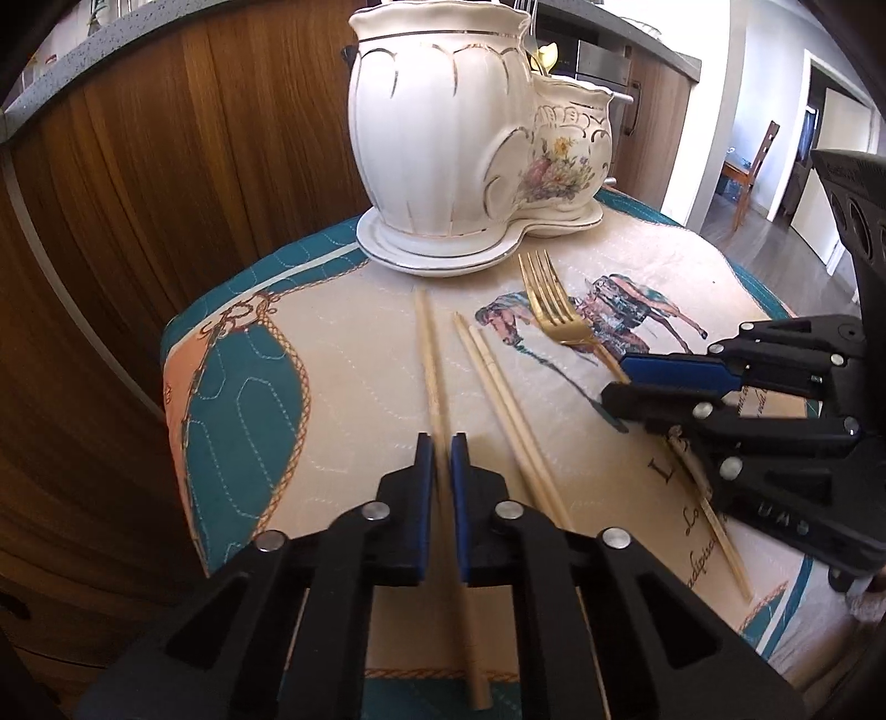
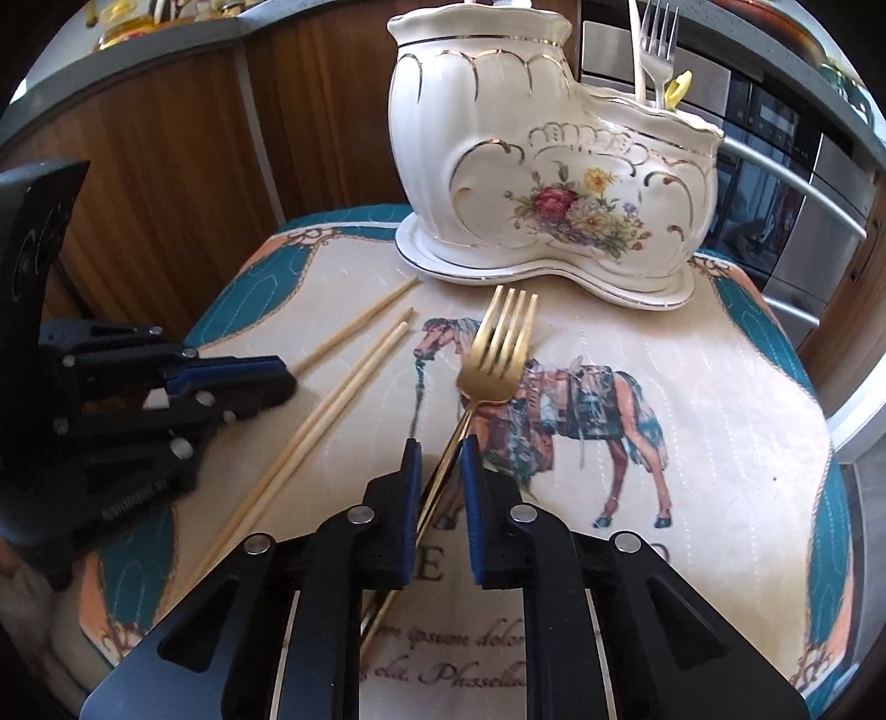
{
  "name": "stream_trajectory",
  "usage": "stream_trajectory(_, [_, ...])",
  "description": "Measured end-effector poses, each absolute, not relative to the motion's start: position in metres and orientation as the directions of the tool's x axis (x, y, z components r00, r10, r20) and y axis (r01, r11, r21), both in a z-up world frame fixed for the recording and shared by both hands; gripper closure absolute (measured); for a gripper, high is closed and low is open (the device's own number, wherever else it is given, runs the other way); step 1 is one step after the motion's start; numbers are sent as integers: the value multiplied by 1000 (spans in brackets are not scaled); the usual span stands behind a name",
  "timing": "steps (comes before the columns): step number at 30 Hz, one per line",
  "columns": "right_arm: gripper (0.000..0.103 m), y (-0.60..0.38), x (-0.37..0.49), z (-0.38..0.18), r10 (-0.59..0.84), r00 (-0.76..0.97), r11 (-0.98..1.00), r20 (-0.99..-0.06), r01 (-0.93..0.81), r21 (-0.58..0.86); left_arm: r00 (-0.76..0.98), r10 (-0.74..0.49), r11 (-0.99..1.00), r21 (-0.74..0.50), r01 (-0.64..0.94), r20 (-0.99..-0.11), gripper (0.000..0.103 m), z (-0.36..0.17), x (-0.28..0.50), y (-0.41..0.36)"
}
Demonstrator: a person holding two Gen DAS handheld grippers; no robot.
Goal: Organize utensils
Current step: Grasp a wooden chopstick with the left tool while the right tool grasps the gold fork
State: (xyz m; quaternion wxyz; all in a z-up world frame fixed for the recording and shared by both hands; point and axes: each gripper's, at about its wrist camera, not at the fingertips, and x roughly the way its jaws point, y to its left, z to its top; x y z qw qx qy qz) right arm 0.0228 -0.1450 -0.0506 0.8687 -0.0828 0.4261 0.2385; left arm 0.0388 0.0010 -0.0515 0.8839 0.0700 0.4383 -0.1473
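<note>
A wooden chopstick [image 1: 429, 343] lies lengthwise on the mat, and my left gripper [image 1: 441, 448] is shut on its middle. The left gripper [image 2: 288, 379] also shows at the left of the right wrist view. A gold fork [image 2: 498, 343] lies with its tines toward the white ceramic utensil holder [image 2: 554, 166]. My right gripper [image 2: 441, 448] is shut on the fork's thin handle. From the left wrist view, the right gripper [image 1: 614, 383] sits low over the mat at the right, behind the gold fork [image 1: 554, 310]. Two more chopsticks [image 1: 498, 387] lie side by side between the grippers.
Another chopstick [image 1: 720, 526] lies partly under the right gripper. The holder [image 1: 443, 127] stands on a saucer at the mat's far edge, with a silver fork [image 2: 659, 50] in its small compartment. A wooden cabinet [image 1: 138, 221] is at the left, and an oven [image 2: 775, 166] behind on the right.
</note>
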Motion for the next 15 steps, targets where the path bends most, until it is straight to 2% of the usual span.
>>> stream_trajectory(4, [93, -158, 22, -50, 340, 515, 872, -787, -487, 59, 553, -210, 941, -14, 337, -806, 98, -49, 33, 6])
stream_trajectory(10, [94, -179, 18, -49, 323, 504, 873, -801, -485, 47, 515, -213, 923, 2, 385, -830, 98, -46, 13, 9])
stream_trajectory(12, [94, -185, 17, -49, 313, 496, 875, -810, -483, 42, 516, -205, 926, 6, 378, -832, 98, -43, 13, 12])
stream_trajectory(15, [88, -192, 17, -48, 316, 488, 877, -814, -478, 54, 514, -206, 927, 3, 376, -833, 95, -45, 19, 6])
